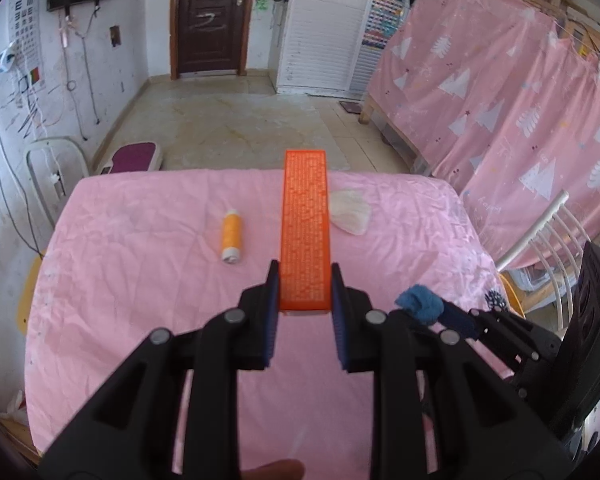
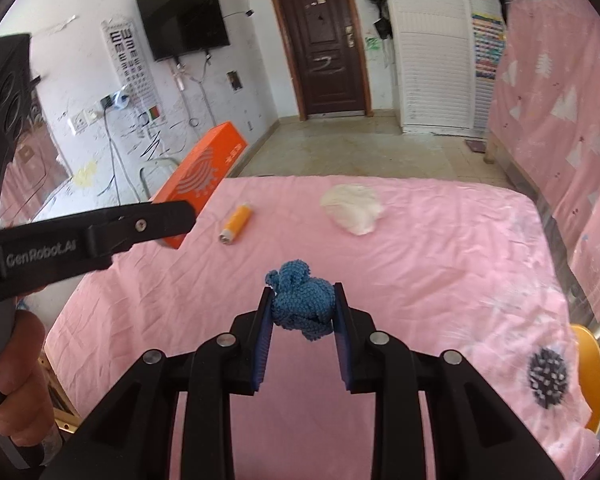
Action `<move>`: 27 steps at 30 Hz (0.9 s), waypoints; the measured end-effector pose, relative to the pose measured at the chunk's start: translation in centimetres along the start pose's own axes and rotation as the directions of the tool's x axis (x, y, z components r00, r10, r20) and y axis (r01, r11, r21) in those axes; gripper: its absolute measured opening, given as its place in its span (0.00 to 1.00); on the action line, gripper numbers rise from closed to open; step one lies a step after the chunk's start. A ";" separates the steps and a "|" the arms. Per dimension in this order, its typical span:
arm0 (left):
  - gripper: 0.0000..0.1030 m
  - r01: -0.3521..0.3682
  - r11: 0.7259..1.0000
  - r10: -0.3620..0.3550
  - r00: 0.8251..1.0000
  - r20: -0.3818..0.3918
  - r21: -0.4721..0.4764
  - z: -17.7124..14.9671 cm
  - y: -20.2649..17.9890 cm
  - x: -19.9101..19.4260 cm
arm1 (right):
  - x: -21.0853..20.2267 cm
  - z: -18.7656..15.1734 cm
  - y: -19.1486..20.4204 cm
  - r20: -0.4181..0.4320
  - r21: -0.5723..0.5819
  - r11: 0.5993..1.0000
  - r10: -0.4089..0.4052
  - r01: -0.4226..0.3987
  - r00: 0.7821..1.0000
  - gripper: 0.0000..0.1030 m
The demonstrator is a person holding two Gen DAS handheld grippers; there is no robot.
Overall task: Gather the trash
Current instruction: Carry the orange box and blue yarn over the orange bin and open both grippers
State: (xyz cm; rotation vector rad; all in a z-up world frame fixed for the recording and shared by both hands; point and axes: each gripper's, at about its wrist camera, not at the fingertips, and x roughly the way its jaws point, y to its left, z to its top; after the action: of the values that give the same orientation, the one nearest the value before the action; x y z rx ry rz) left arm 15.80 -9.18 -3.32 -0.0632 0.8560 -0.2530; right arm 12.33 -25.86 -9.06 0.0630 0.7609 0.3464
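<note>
My left gripper (image 1: 305,286) is shut on a long orange box (image 1: 305,224), held above the pink-covered table (image 1: 140,300) and pointing away from me. In the right wrist view the same orange box (image 2: 204,176) hangs at the left in the left gripper (image 2: 172,218). My right gripper (image 2: 302,308) is shut on a crumpled blue knitted cloth (image 2: 300,304), lifted off the table (image 2: 440,280); the blue cloth (image 1: 418,302) also shows at the lower right of the left wrist view. A small orange bottle (image 1: 231,240) (image 2: 236,224) lies on its side mid-table. A crumpled white wad (image 1: 350,212) (image 2: 354,208) sits further back.
A black spiky ball (image 2: 547,376) rests near the table's right edge, by a yellow chair (image 2: 592,372). A white chair (image 1: 548,232) stands to the right, another white chair (image 1: 52,172) at the far left. Pink curtains (image 1: 500,100) hang on the right. A person's hand (image 2: 16,376) grips the left handle.
</note>
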 end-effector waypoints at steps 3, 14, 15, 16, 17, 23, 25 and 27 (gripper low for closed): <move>0.21 0.013 0.999 -0.013 1.000 0.000 0.032 -0.2 -2.0 -0.3 | -1.4 -0.3 -1.9 0.022 0.032 0.999 -0.021 0.021 1.000 0.17; 0.21 0.039 0.992 -0.039 0.999 -0.004 0.122 -0.5 -8.6 -0.2 | -5.9 -1.7 -8.3 0.099 0.135 0.988 -0.091 0.077 0.991 0.17; 0.21 0.040 0.991 -0.040 0.999 -0.004 0.130 -0.5 -9.1 -0.2 | -6.2 -1.8 -8.9 0.105 0.143 0.987 -0.096 0.080 0.990 0.17; 0.21 0.041 0.989 -0.041 0.999 -0.005 0.140 -0.6 -9.8 -0.2 | -6.6 -2.0 -9.5 0.110 0.151 0.985 -0.101 0.084 0.989 0.17; 0.21 0.042 0.988 -0.042 0.999 -0.006 0.146 -0.6 -10.2 -0.1 | -7.0 -2.1 -10.2 0.116 0.161 0.983 -0.107 0.088 0.987 0.17; 0.21 0.045 0.981 -0.042 0.999 -0.016 0.186 -0.7 -13.4 0.4 | -8.5 -3.0 -13.0 0.135 0.200 0.975 -0.128 0.100 0.983 0.17; 0.21 0.046 0.979 -0.042 0.999 -0.020 0.199 -0.8 -14.2 0.5 | -9.0 -3.3 -13.8 0.142 0.212 0.972 -0.134 0.102 0.981 0.17; 0.21 0.046 0.976 -0.042 0.999 -0.023 0.213 -0.8 -15.0 0.8 | -9.6 -3.6 -14.7 0.150 0.227 0.968 -0.143 0.106 0.978 0.17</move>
State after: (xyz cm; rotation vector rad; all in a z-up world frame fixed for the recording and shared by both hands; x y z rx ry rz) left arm 12.77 -23.83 -2.12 0.1214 0.8422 -0.3868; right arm 7.65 -43.14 -7.98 0.2471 0.6325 0.1340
